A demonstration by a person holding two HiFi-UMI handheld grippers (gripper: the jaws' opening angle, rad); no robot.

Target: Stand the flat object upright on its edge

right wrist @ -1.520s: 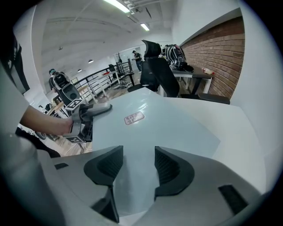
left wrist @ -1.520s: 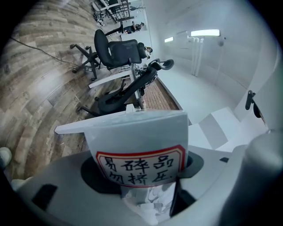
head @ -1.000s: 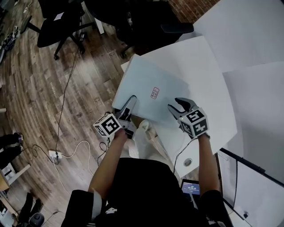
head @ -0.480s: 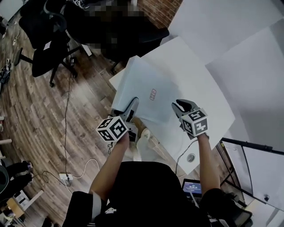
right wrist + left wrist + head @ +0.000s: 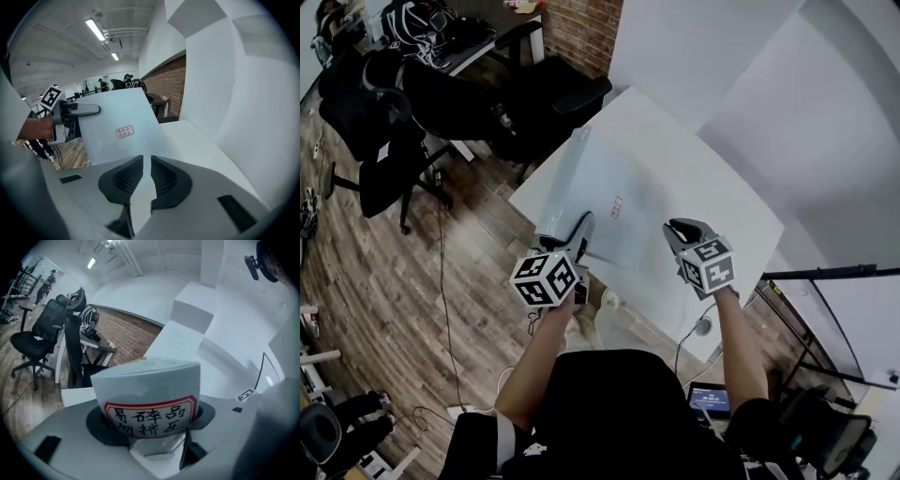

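Both tongs on flat panel (image 5: 614, 173), tilted up off table (image 5: 722, 202): L gripper (image 5: 579, 228) clamps near edge; R gripper (image 5: 682, 231) jaws, just been closing, pinch edge too.

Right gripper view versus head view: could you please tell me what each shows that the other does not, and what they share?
Only the right gripper view: ceiling lights and the right gripper, whose jaws, just now closing, pinch the panel's thin edge. Only the head view: that gripper's marker cube and the person's torso. Both: the pale panel tilted up from the white table, its red-bordered sticker, and the left gripper on its edge.
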